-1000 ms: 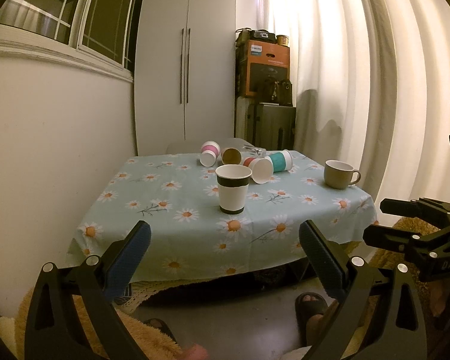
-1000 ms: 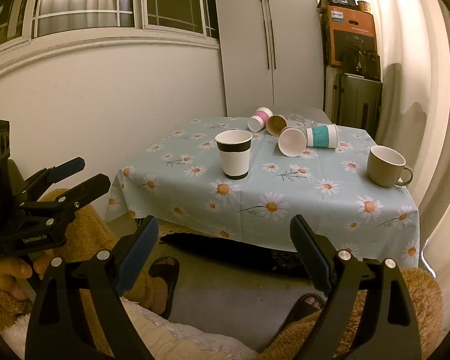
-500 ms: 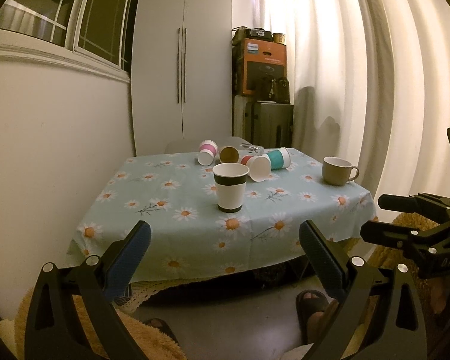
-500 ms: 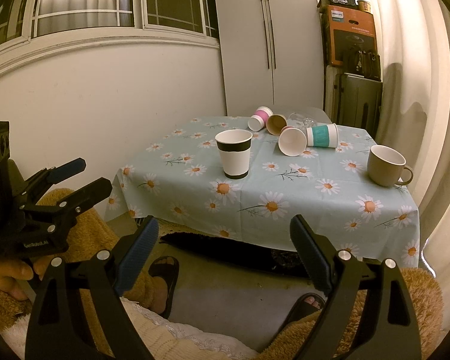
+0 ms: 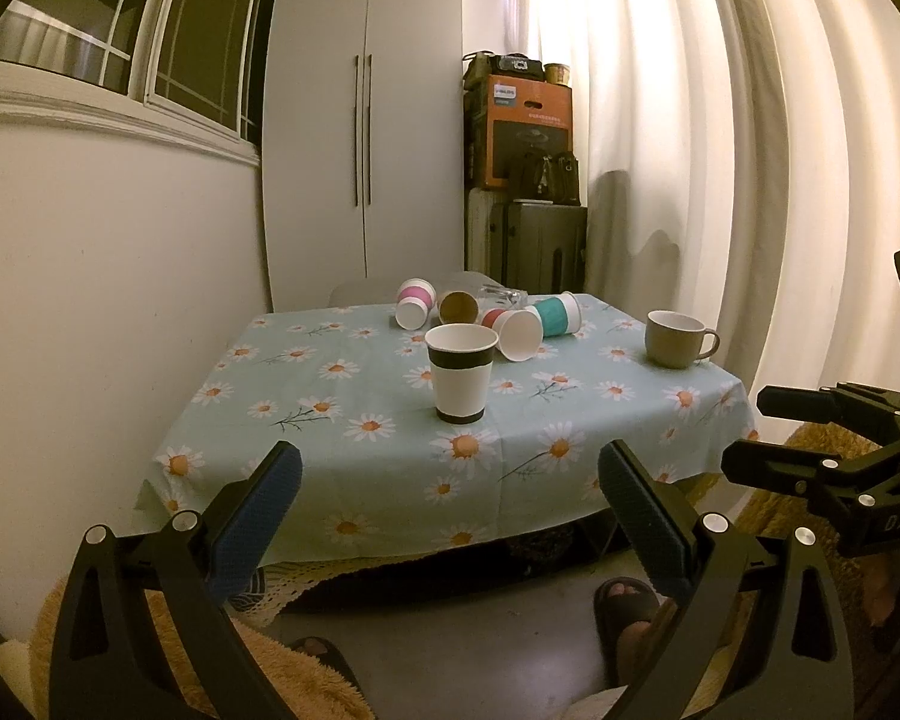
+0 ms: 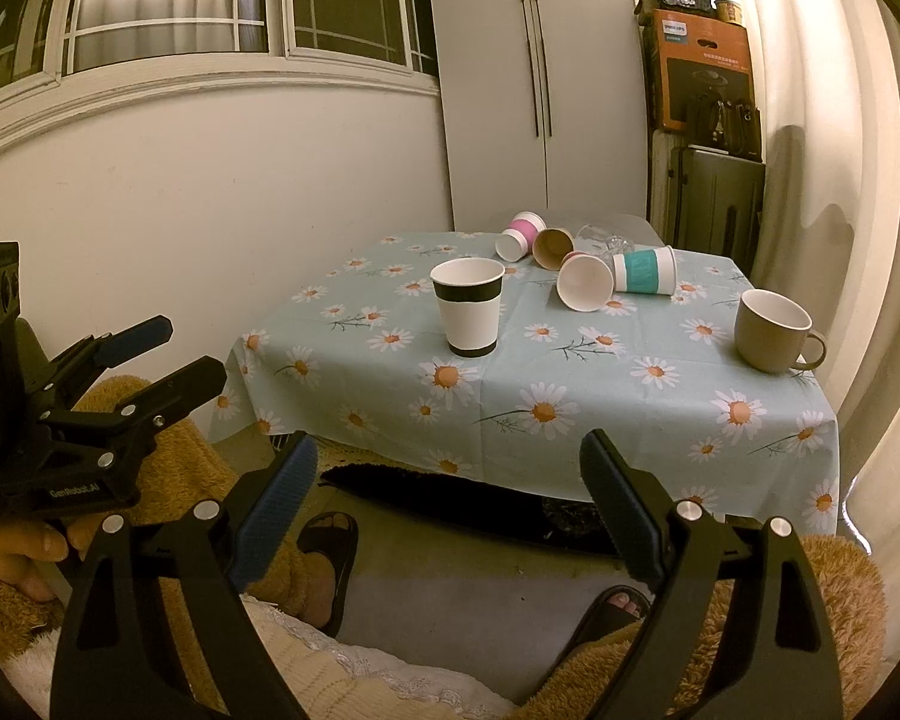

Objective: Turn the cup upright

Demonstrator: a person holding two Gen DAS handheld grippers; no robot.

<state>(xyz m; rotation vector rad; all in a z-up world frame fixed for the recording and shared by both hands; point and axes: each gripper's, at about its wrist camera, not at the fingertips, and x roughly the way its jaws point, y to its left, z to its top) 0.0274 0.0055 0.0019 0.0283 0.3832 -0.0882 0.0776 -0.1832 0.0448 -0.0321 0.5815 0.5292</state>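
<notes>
A white paper cup with black bands [image 5: 461,372] [image 6: 470,306] stands upright near the middle of the daisy tablecloth [image 5: 342,408] [image 6: 570,384]. Behind it several cups lie on their sides: a pink-banded one [image 5: 414,304] [image 6: 519,236], a brown one [image 5: 457,306] [image 6: 552,247], a red-banded one [image 5: 513,330] [image 6: 583,280] and a teal-banded one [image 5: 555,313] [image 6: 645,271]. My left gripper [image 5: 447,480] and right gripper [image 6: 447,468] are both open and empty, held short of the table's near edge. Each gripper also shows in the other's view: the right one [image 5: 768,435], the left one [image 6: 168,348].
A beige mug [image 5: 675,339] [image 6: 774,330] stands upright at the table's right side. A clear glass [image 6: 603,235] lies behind the cups. A white wall is left of the table, curtains right, a wardrobe [image 5: 363,132] and stacked boxes behind. Feet in sandals are on the floor below.
The left wrist view has drawn back and tilted slightly, so the table sits a little farther and lower. The right gripper and the cups have not moved.
</notes>
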